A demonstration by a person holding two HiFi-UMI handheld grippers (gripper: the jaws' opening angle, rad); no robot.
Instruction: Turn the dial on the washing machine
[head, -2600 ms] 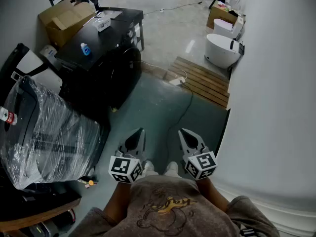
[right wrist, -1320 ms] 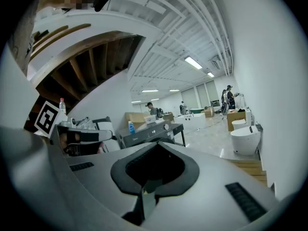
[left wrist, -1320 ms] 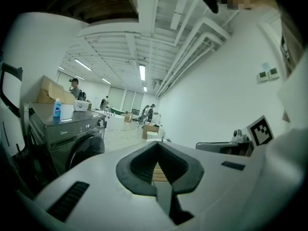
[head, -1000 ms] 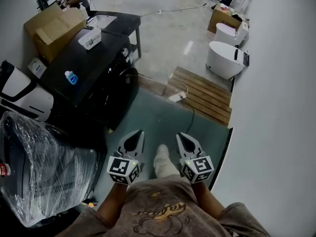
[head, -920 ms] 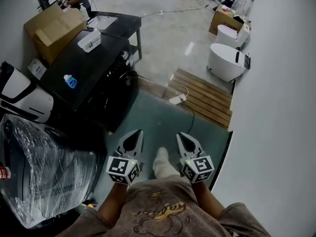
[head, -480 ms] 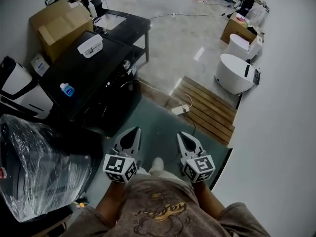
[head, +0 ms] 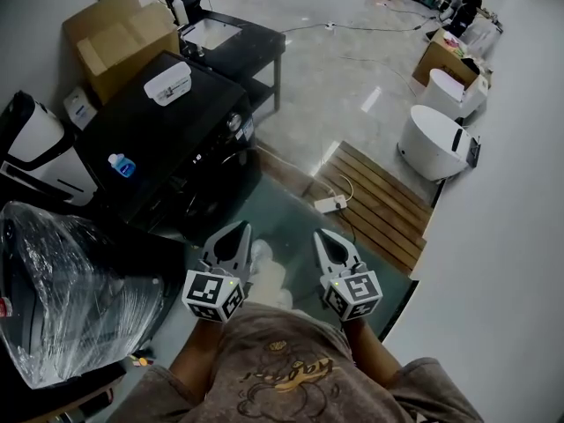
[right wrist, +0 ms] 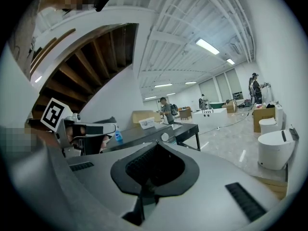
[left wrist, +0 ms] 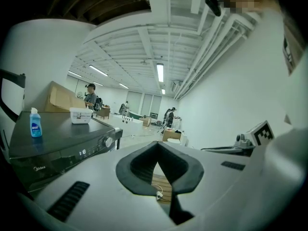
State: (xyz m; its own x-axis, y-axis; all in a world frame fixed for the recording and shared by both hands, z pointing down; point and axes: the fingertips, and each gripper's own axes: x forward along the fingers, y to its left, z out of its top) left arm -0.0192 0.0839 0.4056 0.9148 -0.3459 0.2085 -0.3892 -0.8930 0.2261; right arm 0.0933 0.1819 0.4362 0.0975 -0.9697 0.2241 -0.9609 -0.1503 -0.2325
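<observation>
The black washing machine (head: 167,130) stands left of centre in the head view, front panel facing right, with its silver dial (head: 233,123) near the panel's far end. A blue bottle (head: 122,164) and a white box (head: 167,84) sit on its lid. Both grippers hang low in front of the person, well short of the machine. My left gripper (head: 238,229) is shut and empty, and so is my right gripper (head: 322,234). The left gripper view shows the dial (left wrist: 109,141) to the left, beyond the closed tips (left wrist: 157,146). The right gripper view has the dial (right wrist: 165,137) just above its closed tips (right wrist: 156,146).
Something wrapped in plastic (head: 70,298) stands near left, with a white appliance (head: 35,148) behind it. Beyond the machine are a cardboard box (head: 115,33) and a black table (head: 233,47). A wooden pallet (head: 379,201) with a power strip (head: 330,204) and white tubs (head: 436,144) lie right.
The person has walked forward, so the washing machine has come nearer and lower in the head view. Both grippers stayed shut, side by side in front of the body.
</observation>
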